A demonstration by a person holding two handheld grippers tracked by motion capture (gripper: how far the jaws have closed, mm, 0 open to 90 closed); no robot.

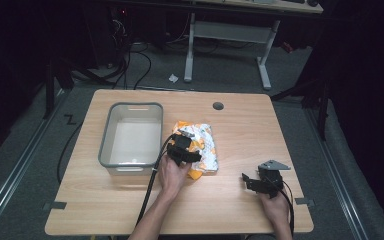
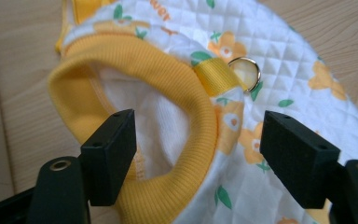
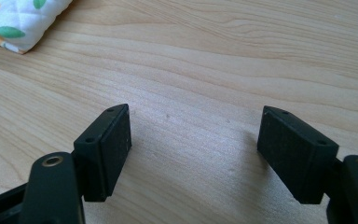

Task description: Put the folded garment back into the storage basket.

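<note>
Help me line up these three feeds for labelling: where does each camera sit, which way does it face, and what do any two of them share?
High view: fixed above the person's side, looking forward and down on the table, grey bin, both forearms and grippers.
Left gripper view: rides the left gripper, looking along its open jaws at the flowered yellow garment and its metal ring.
Right gripper view: rides the right gripper, facing bare tabletop between open jaws.
Shared: the garment's corner also appears here and from above.
</note>
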